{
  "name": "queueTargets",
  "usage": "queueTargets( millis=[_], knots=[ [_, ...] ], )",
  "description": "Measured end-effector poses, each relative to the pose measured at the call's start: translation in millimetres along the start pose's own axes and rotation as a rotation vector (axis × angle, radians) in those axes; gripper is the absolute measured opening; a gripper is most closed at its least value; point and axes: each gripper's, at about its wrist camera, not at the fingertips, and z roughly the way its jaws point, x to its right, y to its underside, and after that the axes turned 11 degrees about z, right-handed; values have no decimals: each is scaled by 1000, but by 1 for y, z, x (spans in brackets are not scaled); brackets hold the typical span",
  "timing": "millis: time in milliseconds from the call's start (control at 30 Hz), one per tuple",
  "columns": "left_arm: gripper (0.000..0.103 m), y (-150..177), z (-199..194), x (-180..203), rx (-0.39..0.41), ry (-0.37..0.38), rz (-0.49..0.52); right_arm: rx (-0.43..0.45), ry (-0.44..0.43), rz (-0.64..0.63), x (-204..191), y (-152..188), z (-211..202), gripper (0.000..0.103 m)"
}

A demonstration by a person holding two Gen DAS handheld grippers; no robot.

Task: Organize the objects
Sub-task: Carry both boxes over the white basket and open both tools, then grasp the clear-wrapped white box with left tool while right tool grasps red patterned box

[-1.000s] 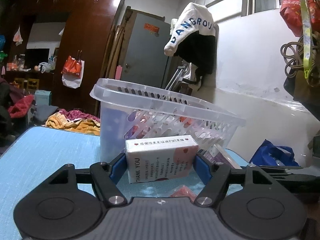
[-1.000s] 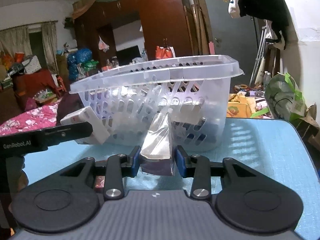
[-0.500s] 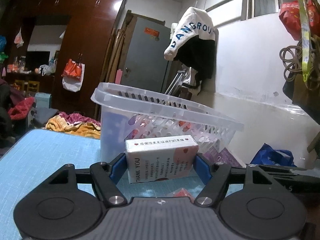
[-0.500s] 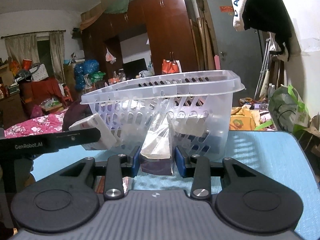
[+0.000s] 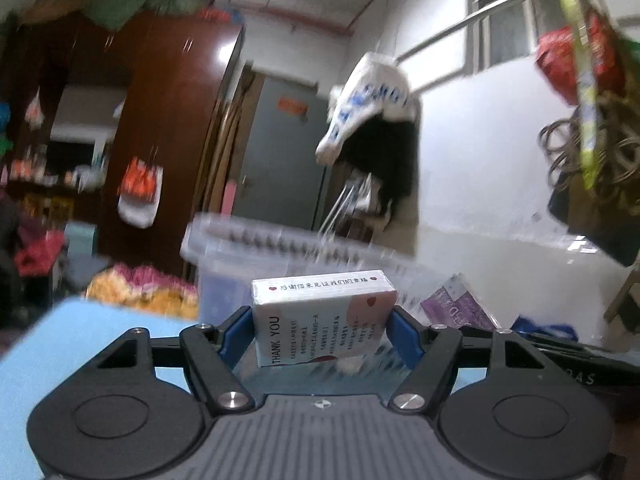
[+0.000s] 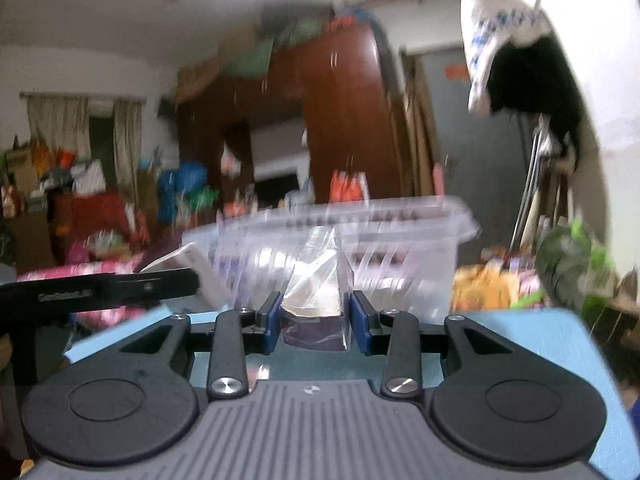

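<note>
My left gripper (image 5: 323, 326) is shut on a white tissue pack (image 5: 320, 316) printed "THANK YOU", held above the blue table (image 5: 92, 336). My right gripper (image 6: 313, 322) is shut on a purple pack in clear wrap (image 6: 316, 304). A clear slotted plastic basket (image 5: 256, 252) stands just beyond both grippers; it also shows in the right wrist view (image 6: 404, 236). The purple pack (image 5: 456, 304) and the right gripper's arm show at the right of the left wrist view. The left gripper and its white pack (image 6: 192, 264) show at the left of the right wrist view. Both views are blurred.
A white wall (image 5: 480, 168) with hanging clothes (image 5: 380, 120) rises behind the basket. A dark wooden wardrobe (image 6: 344, 120) and cluttered room lie beyond the table. The table's far right corner (image 6: 560, 320) shows in the right wrist view.
Both grippers have risen with their packs; the basket sits lower in both views, near its rim level. Both views are now motion-blurred.
</note>
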Motion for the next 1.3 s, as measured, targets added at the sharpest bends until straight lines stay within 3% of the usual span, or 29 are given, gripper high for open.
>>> queueTargets(
  millis=[100,200,333,433,500,533,567,633,700,800,967,1067,1200,1300],
  knots=[
    [75,-23,-4,5,23,22,32,59,-36,13,2,-12,-11,40],
    [75,-63,8,5,29,-13,103,90,-35,-32,-4,-44,-11,40],
    [75,-111,52,-9,-18,-11,102,36,19,-133,-11,-94,27,40],
    [75,-121,91,-19,-117,-48,76,-25,78,-171,-6,-111,66,40],
    [77,-113,114,-25,-184,-32,48,-74,69,-150,3,-112,87,43],
    [85,-108,122,-27,-207,-46,36,-91,64,-153,5,-111,95,60],
    [90,-102,129,-28,-235,-80,38,-114,70,-164,6,-107,101,83],
    [94,-94,127,-26,-240,-130,58,-113,123,-188,5,-100,101,96],
    [102,-89,110,-26,-198,-129,63,-117,120,-195,3,-92,88,101],
    [103,-80,79,-28,-145,-70,15,-87,77,-126,8,-78,54,103],
    [103,-25,23,-6,-228,60,-1,-201,55,-11,23,-31,24,103],
    [103,8,-9,29,-276,107,67,-241,78,40,35,-15,19,103],
    [103,28,-29,60,-306,141,98,-214,57,140,50,-18,10,103],
    [100,35,-31,77,-294,116,116,-220,59,161,54,-22,14,103]
  ],
)
